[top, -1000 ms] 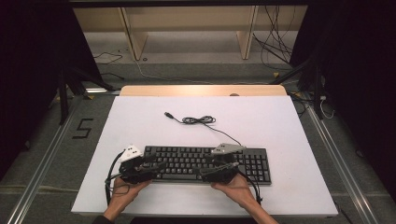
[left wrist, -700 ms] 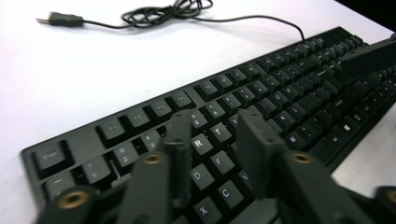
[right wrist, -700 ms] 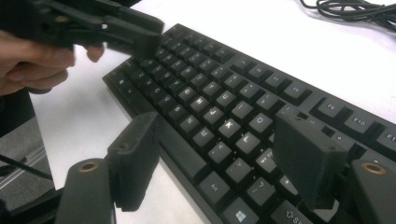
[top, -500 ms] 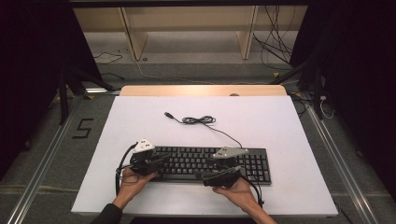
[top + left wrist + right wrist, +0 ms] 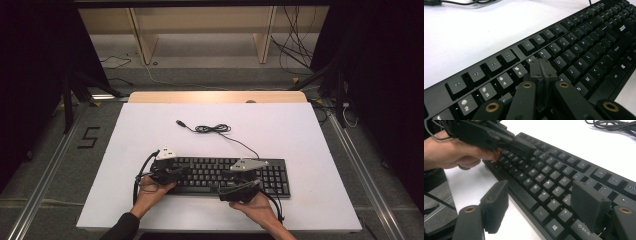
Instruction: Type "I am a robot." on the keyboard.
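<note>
A black keyboard (image 5: pixel 220 175) lies near the front edge of the white table (image 5: pixel 150 130), and its cable (image 5: pixel 215 129) coils behind it. My left gripper (image 5: pixel 181 173) hovers over the keyboard's left part. In the left gripper view its jaws have just been closing and now stand shut (image 5: pixel 541 67) above the number and letter keys (image 5: pixel 579 42), nothing between them. My right gripper (image 5: pixel 241 186) is open (image 5: pixel 541 207) at the keyboard's front edge. One pad (image 5: pixel 495 206) hangs over the table and the other pad (image 5: pixel 589 206) over the keys near Shift. The right gripper view also shows the left gripper (image 5: pixel 524 146).
The USB plug (image 5: pixel 180 122) lies at the cable's loose end on the table's middle. A wooden strip (image 5: pixel 215 96) borders the far edge. Bare white table spreads behind and beside the keyboard. Floor cables (image 5: pixel 295 55) lie beyond the table.
My left hand has moved right, from the keyboard's left end to over its keys. The right hand has stayed in place.
</note>
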A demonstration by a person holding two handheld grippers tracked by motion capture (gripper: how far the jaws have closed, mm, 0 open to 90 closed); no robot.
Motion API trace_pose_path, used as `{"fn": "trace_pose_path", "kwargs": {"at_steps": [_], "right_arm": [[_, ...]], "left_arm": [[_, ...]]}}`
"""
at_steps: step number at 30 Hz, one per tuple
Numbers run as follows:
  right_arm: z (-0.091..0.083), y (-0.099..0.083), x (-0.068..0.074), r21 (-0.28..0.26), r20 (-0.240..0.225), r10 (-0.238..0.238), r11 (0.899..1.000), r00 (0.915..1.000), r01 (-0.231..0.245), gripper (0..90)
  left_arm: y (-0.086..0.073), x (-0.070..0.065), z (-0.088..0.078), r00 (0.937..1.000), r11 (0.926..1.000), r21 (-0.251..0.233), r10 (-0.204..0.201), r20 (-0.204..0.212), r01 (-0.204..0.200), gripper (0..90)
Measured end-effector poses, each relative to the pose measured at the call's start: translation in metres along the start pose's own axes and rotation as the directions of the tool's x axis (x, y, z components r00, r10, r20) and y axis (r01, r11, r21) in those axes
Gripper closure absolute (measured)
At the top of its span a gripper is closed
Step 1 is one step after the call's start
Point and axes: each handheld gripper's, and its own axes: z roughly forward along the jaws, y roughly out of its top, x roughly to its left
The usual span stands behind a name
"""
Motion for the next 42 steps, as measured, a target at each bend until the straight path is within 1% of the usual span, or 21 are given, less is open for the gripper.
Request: {"fn": "trace_pose_path", "kwargs": {"at_steps": [4, 10, 11, 13, 17, 23, 24, 26, 27, 31, 33, 36, 37, 38, 40, 42], "right_arm": [[-0.001, 0.000, 0.001, -0.006, -0.005, 0.001, 1.000, 1.0000, -0.001, 31.3], [-0.002, 0.000, 0.002, -0.008, -0.006, 0.001, 1.000, 1.0000, -0.001, 31.2], [-0.002, 0.000, 0.002, -0.008, -0.006, 0.001, 1.000, 1.0000, -0.001, 31.2], [-0.002, 0.000, 0.002, -0.008, -0.006, 0.000, 1.000, 1.0000, 0.000, 31.2], [-0.003, 0.000, 0.002, -0.012, -0.004, -0.003, 1.000, 1.0000, 0.003, 31.2], [-0.003, 0.000, 0.001, -0.013, -0.002, -0.002, 1.000, 1.0000, 0.002, 31.2], [-0.003, 0.001, 0.001, -0.013, -0.001, -0.002, 1.000, 1.0000, 0.002, 31.2], [-0.003, 0.001, 0.000, -0.016, 0.000, -0.001, 1.000, 1.0000, 0.001, 31.2], [-0.003, 0.001, 0.000, -0.017, 0.001, 0.001, 1.000, 1.0000, -0.001, 31.3], [-0.003, 0.001, 0.000, -0.017, 0.004, 0.000, 1.000, 1.0000, 0.000, 31.3], [-0.003, 0.001, -0.001, -0.018, 0.006, 0.001, 1.000, 1.0000, -0.001, 31.4], [-0.003, 0.001, -0.002, -0.019, 0.010, 0.003, 1.000, 0.9999, -0.003, 32.0], [-0.003, 0.001, -0.002, -0.019, 0.010, 0.003, 1.000, 0.9999, -0.003, 32.0], [-0.003, 0.001, -0.002, -0.018, 0.015, 0.005, 1.000, 0.9999, -0.005, 33.0], [-0.002, 0.001, -0.003, -0.019, 0.017, 0.004, 1.000, 0.9998, -0.004, 33.7], [-0.002, 0.001, -0.003, -0.011, 0.022, 0.003, 1.000, 0.9997, -0.003, 37.4]], "left_arm": [[0.000, 0.000, 0.002, 0.9999, 0.9999, 0.013, 0.004, -0.010, -0.004, 89.0], [0.000, 0.001, 0.005, 1.0000, 0.9997, 0.024, -0.002, -0.009, 0.003, 89.0], [-0.002, 0.002, 0.006, 1.0000, 0.9993, 0.037, 0.001, -0.010, -0.001, 89.1], [-0.002, 0.002, 0.007, 1.0000, 0.9993, 0.036, -0.006, -0.006, 0.006, 89.1], [-0.003, 0.002, 0.007, 1.0000, 0.9996, 0.028, -0.006, -0.006, 0.006, 89.3], [-0.002, 0.002, 0.006, 1.0000, 0.9995, 0.030, -0.006, -0.005, 0.006, 89.1], [-0.003, 0.002, 0.006, 0.9999, 0.9997, 0.022, -0.013, -0.006, 0.013, 89.0], [-0.002, 0.002, 0.005, 0.9999, 0.9998, 0.020, -0.008, -0.011, 0.008, 88.9], [-0.002, 0.002, 0.002, 0.9998, 0.9999, 0.002, -0.015, -0.008, 0.015, 87.5], [-0.002, 0.002, -0.003, 0.9997, 0.9997, -0.011, -0.023, -0.009, 0.023, 83.1], [-0.001, 0.003, -0.009, 0.9992, 0.9986, -0.034, -0.039, -0.002, 0.039, 80.3], [-0.002, 0.005, -0.015, 0.9986, 0.9974, -0.050, -0.052, 0.003, 0.052, 75.9], [-0.002, 0.005, -0.015, 0.9986, 0.9974, -0.050, -0.052, 0.003, 0.052, 73.9], [-0.003, 0.006, -0.020, 0.9981, 0.9964, -0.058, -0.061, 0.008, 0.061, 71.9], [-0.003, 0.007, -0.023, 0.9979, 0.9959, -0.064, -0.064, 0.011, 0.065, 70.3], [-0.004, 0.008, -0.028, 0.9974, 0.9945, -0.077, -0.071, 0.013, 0.072, 64.4]]}}
